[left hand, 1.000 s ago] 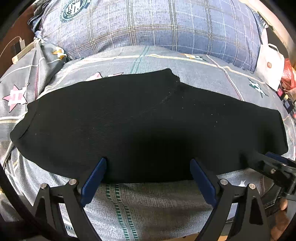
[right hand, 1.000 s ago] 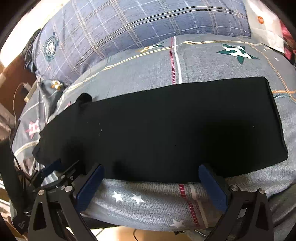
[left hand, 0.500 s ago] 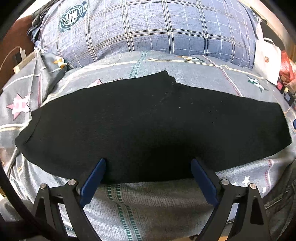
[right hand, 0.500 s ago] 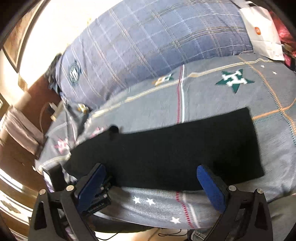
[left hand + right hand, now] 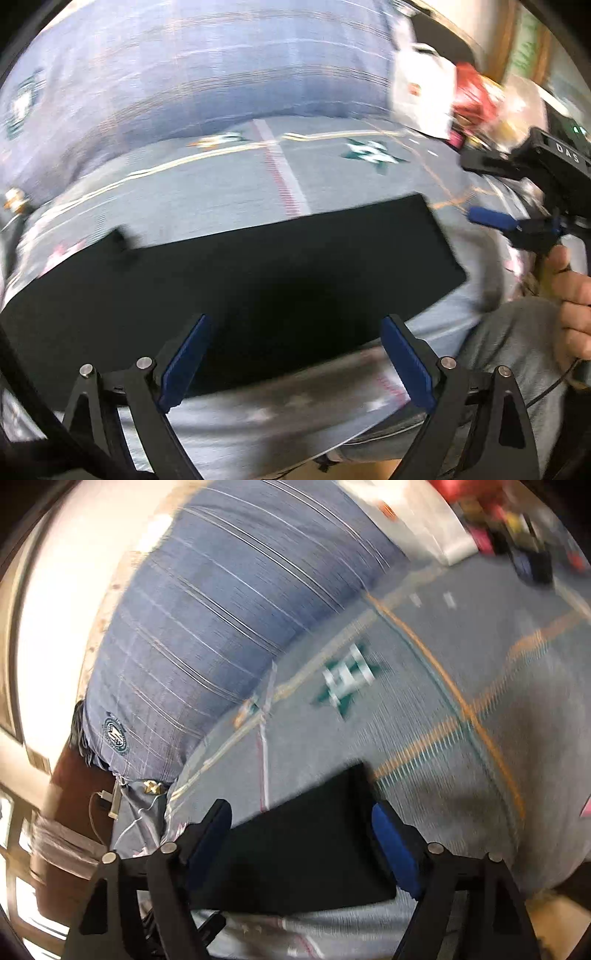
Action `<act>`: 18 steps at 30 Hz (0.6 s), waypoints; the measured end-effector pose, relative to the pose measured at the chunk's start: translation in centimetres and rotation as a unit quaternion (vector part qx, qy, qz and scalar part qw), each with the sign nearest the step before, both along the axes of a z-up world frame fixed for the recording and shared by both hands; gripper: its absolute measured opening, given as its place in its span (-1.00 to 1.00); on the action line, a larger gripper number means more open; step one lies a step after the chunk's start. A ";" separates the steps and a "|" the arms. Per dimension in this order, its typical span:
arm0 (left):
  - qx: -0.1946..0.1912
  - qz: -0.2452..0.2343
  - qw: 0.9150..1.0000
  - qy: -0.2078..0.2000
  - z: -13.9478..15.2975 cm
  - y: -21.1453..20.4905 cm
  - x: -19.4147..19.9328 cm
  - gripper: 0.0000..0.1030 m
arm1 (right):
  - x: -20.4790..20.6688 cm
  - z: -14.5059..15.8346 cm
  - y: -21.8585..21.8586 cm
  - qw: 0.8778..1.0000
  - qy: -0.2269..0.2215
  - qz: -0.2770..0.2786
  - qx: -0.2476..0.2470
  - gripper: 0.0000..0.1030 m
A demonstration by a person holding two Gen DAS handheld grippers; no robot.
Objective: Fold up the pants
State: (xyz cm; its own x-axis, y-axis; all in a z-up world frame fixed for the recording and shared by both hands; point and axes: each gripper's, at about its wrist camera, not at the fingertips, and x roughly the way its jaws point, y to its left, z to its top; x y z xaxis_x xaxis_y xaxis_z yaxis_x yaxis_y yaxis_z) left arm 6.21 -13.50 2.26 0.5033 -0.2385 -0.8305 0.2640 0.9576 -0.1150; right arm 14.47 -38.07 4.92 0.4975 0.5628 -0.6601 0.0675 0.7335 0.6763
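The black pants (image 5: pixel 236 273) lie flat in a long folded strip across the grey star-patterned bed. My left gripper (image 5: pixel 295 354) is open and empty, its blue pads over the strip's near edge. The right gripper shows in the left wrist view (image 5: pixel 491 218), held by a hand beyond the pants' right end. In the right wrist view my right gripper (image 5: pixel 303 834) is open and empty, above the right end of the pants (image 5: pixel 295 853). Both views are blurred by motion.
A big blue plaid pillow (image 5: pixel 207 74) lies along the back of the bed (image 5: pixel 221 184). A white bag (image 5: pixel 421 99) and red items (image 5: pixel 476 99) sit at the back right. A wooden nightstand with a cable (image 5: pixel 96 805) stands at the left.
My left gripper has swung right along the pants toward their right end. My right gripper has lifted and moved right, off past the pants' right end. Both stayed open.
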 end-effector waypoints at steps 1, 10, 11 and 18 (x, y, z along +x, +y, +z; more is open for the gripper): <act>0.003 -0.013 1.000 0.002 -0.1 -1.0 0.3 0.80 | 0.0 0.0 -0.1 1.000 -0.005 0.001 0.002 0.49; 0.100 -0.113 0.988 0.009 -3.2 -11.8 2.1 0.30 | 0.5 -2.1 -2.7 0.998 0.016 -0.013 0.058 0.34; 0.112 -0.116 0.987 0.007 -3.4 -12.5 2.1 0.30 | 0.5 -2.2 -2.7 0.998 0.018 -0.014 0.056 0.34; 0.120 -0.155 0.981 0.004 -3.5 -14.4 1.5 0.30 | 1.0 -3.6 -4.2 0.993 0.039 -0.033 0.109 0.34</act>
State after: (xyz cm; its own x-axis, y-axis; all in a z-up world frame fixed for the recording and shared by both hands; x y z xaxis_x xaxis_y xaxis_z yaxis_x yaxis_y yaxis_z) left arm 7.73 -27.86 -1.22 0.4313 -0.1772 -0.8846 0.5467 0.8313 0.1001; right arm 15.43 -42.26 1.34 0.4904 0.6647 -0.5636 0.1687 0.5621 0.8097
